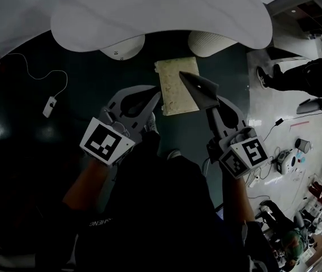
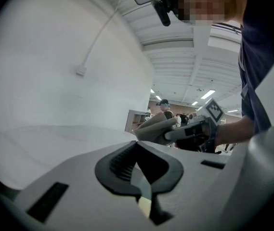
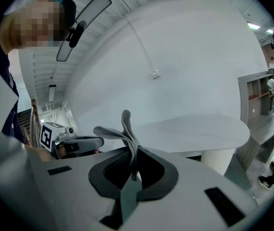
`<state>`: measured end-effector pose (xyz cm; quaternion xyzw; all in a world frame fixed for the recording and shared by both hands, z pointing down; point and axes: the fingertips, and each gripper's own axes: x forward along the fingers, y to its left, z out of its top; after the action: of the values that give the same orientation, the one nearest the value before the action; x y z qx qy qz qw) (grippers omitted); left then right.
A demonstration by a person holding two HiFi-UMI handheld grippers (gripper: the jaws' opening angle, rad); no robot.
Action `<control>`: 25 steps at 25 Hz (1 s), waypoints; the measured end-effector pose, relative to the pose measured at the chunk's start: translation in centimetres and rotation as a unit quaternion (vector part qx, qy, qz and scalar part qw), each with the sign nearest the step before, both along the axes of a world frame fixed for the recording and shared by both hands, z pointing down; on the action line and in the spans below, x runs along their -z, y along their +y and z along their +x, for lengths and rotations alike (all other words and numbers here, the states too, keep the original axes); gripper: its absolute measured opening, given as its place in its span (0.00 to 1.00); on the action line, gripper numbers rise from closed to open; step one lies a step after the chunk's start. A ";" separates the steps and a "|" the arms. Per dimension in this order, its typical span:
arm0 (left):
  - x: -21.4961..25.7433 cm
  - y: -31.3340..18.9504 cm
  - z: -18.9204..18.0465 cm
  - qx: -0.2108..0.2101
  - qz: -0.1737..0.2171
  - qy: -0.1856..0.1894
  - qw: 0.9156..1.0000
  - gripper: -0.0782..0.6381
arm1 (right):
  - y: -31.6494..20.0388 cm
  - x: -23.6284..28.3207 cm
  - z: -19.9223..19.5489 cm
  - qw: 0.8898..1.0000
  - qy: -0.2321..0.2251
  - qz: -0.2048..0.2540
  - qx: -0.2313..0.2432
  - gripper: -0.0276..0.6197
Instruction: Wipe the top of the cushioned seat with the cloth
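The right gripper (image 1: pixel 209 102) has its fingers closed on a grey cloth (image 1: pixel 196 84). In the right gripper view the fabric is pinched between the dark pads, and its loose folds stick out past the tips. The cloth is held in the air short of the cushioned seat (image 1: pixel 161 10) and is not touching it. The seat is a broad white form with a rounded edge, and it rests on two pale pedestals (image 1: pixel 122 46) above a dark floor (image 1: pixel 81 112).

In the head view the cloth overlaps the right edge of a cream rectangular pad (image 1: pixel 172 86), which lies on the floor just in front of the seat.

The left gripper (image 1: pixel 152 103) hangs beside the right one, over the floor at the pad's left edge. Its fingers are together with nothing between them — only a sliver of the cream pad shows through the gap behind the pads.

A small white box on a thin cable (image 1: pixel 48 105) lies on the floor well to the left. A person in dark clothes (image 1: pixel 302 75) stands on the lighter floor at the far right.
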<state>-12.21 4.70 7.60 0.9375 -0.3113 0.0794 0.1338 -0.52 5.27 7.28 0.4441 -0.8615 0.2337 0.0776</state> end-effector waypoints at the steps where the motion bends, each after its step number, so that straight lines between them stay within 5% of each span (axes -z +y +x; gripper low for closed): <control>1: -0.3 -1.0 -0.2 0.000 -0.003 0.001 1.000 0.12 | -0.9 -0.2 -0.2 1.000 0.002 -0.003 0.000 0.09; 12: -4.6 -5.9 -0.8 0.023 -0.034 -0.002 0.999 0.12 | -6.6 -4.9 -1.8 0.999 0.019 -0.036 0.032 0.09; 25: -18.3 -9.0 -1.2 0.120 -0.101 -0.022 0.987 0.12 | -14.7 -21.3 -2.2 0.990 0.049 -0.074 0.112 0.09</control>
<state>-13.44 -4.26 25.90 0.8730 -0.4149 0.1147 0.2293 -2.72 -9.41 28.63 0.3487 -0.8814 0.2645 0.1778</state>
